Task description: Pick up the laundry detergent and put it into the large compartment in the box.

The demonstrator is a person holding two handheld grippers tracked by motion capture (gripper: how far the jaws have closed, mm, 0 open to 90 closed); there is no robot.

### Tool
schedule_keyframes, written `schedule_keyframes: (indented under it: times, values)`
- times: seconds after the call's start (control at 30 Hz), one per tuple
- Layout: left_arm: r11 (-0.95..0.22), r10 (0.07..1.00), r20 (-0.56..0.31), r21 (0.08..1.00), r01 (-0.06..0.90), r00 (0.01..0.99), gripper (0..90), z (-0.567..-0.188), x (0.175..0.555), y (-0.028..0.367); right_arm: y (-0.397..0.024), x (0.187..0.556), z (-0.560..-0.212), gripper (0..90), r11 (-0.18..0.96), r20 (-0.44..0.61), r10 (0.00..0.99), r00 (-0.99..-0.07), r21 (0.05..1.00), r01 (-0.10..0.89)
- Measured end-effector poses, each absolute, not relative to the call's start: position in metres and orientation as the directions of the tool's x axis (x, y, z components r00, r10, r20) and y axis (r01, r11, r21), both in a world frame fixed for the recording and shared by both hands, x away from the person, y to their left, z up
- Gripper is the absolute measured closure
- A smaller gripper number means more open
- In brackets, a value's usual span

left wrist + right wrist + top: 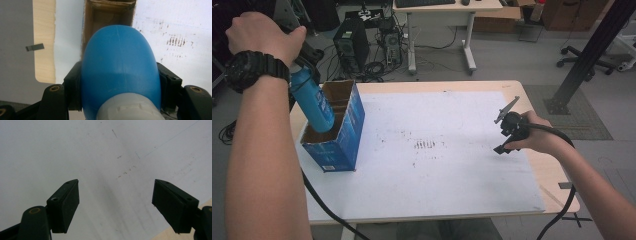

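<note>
- The wooden table (532, 95) under its white scuffed sheet (447, 165) spreads before you.
- The open blue cardboard box (343, 142) stands at its left edge.
- Your blue plastic bottle with a grey cap (120, 72) tilts bottom-first into the box's mouth.
- Your left gripper (120, 87) clamps that bottle.
- Your right gripper (115, 206) hovers over the sheet, jaws wide apart, holding nothing.

A pale wooden tabletop (537, 165) carries a scuffed white sheet (437, 165). Beyond its far edge, on grey floor (512, 60), stand a black computer tower (351, 44) amid tangled cables and a white desk (447, 10). Right of that desk rises a black metal post (587, 60).
</note>
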State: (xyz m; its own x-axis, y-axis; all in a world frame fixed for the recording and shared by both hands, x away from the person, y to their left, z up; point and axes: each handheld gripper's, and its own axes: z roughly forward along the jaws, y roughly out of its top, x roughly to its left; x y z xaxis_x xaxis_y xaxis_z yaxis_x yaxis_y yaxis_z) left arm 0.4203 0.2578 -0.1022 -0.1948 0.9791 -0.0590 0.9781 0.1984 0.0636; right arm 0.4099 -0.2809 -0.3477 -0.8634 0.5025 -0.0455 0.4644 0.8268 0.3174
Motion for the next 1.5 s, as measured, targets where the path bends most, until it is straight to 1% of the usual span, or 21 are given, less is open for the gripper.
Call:
schedule_keyframes:
  times: [0.23,0.27,0.33,0.43,0.73,1.5]
  values:
    - [0.190,0.981,-0.057,0.059,0.980,-0.187,37.2,-0.106,0.423,0.256,-0.281,0.411,-0.350,22.0,0.827,-0.042,0.503,-0.863,0.314,0.467]
    - [0.188,0.981,-0.057,0.046,0.981,-0.186,37.2,-0.107,0.423,0.256,-0.281,0.411,-0.350,22.0,0.827,-0.042,0.503,-0.863,0.314,0.466]
    - [0.187,0.981,-0.065,0.053,0.981,-0.183,37.1,-0.109,0.424,0.256,-0.281,0.411,-0.351,22.0,0.829,-0.041,0.500,-0.865,0.312,0.465]
    - [0.184,0.982,-0.059,0.037,0.982,-0.182,37.1,-0.113,0.425,0.256,-0.280,0.411,-0.352,22.0,0.830,-0.040,0.500,-0.865,0.308,0.465]
    - [0.184,0.981,-0.062,0.042,0.982,-0.181,37.2,-0.119,0.427,0.258,-0.279,0.412,-0.353,22.0,0.832,-0.040,0.498,-0.866,0.304,0.464]
    - [0.176,0.983,-0.047,0.013,0.984,-0.175,37.1,-0.142,0.434,0.253,-0.280,0.411,-0.356,22.0,0.832,-0.038,0.500,-0.865,0.301,0.467]
